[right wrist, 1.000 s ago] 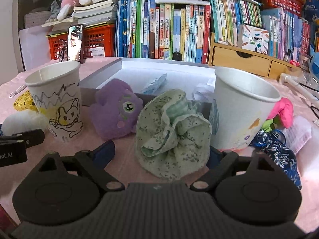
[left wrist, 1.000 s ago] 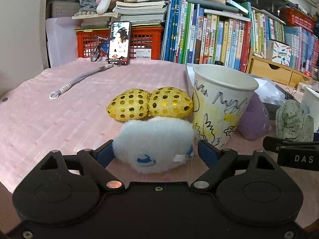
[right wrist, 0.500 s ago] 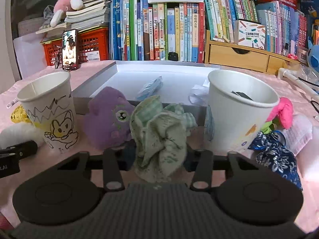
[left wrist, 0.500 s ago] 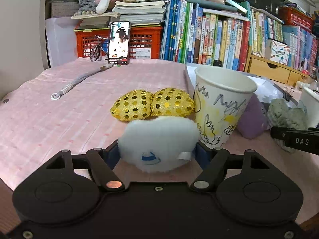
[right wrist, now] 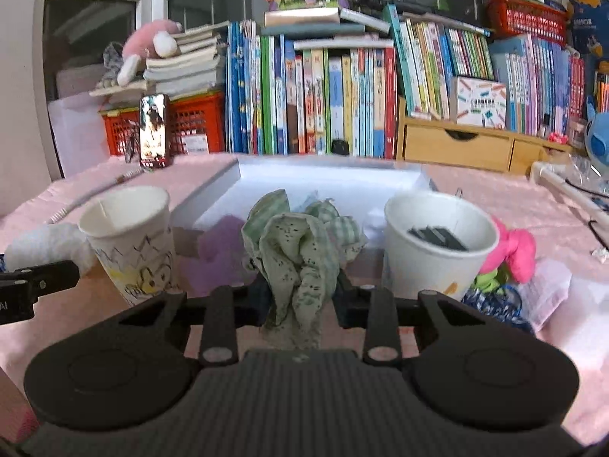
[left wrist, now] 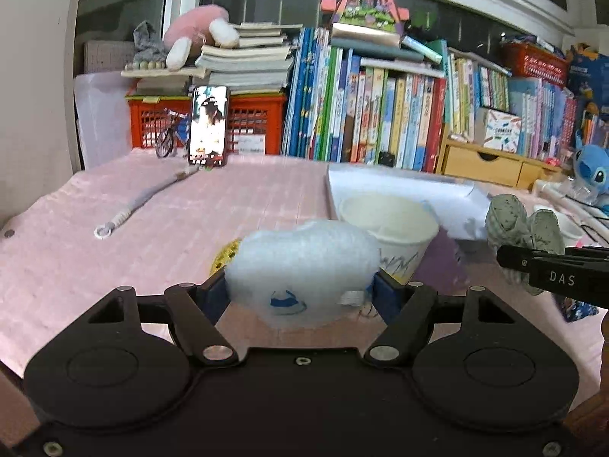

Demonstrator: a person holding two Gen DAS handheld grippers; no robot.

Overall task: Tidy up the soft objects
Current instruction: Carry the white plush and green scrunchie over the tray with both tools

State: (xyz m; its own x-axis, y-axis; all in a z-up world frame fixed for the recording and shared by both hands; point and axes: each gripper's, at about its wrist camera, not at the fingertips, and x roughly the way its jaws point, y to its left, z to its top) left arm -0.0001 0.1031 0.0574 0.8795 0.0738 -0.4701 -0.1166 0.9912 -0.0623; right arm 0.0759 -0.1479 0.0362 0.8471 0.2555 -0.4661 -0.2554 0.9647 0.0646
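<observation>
Left wrist view: the left gripper [left wrist: 300, 291] is clamped on the white fluffy toy [left wrist: 302, 262], held just in front of the doodled paper cup [left wrist: 392, 234], which looks empty. The right gripper [right wrist: 298, 297] is squeezed tight on the green cloth [right wrist: 300, 251], right of that cup. Nothing seems stowed yet; the purple toy [right wrist: 222, 251] and pink toy [right wrist: 512, 245] wait beside the cup.

two paper cups [right wrist: 131, 243] [right wrist: 437, 243] on the table, tray [right wrist: 213, 194] behind them, books [right wrist: 323, 99] further back (upright)
</observation>
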